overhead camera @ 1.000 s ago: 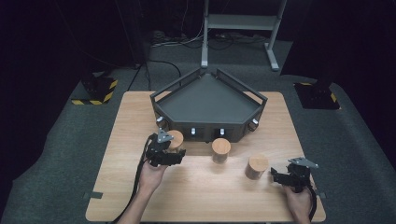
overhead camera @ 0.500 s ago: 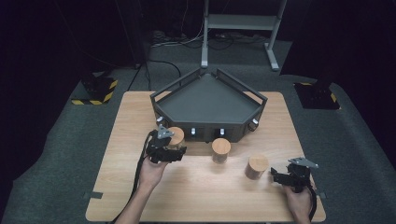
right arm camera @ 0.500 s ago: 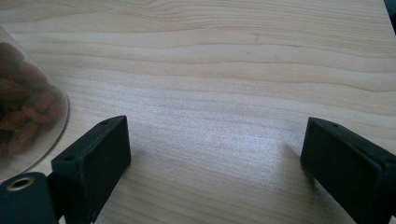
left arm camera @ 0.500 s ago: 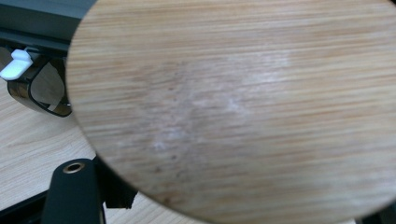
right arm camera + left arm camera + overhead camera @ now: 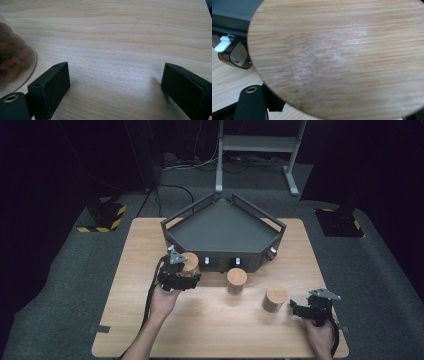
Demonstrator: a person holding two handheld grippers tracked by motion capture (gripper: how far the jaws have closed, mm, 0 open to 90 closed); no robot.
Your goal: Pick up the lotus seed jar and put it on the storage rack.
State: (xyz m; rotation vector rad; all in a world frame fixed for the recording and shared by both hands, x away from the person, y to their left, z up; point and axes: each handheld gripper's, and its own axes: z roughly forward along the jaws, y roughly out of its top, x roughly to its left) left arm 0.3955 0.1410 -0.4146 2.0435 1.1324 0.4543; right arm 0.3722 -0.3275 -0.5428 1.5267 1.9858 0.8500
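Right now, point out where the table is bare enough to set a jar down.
Bare: the near strip between the left hand and right gripper; both side margins of the table beside the tray. Crowded: along the tray's front, where three jars stand.

Three round jars with flat bamboo lids stand upright on the tabletop (image 5: 150, 245), in front of a dark angular tray (image 5: 222, 227). The left jar (image 5: 189, 265) sits just before the tray's front wall. The middle jar (image 5: 236, 280) stands apart to its right. The right jar (image 5: 275, 298), of clear glass, holds brown nuts.
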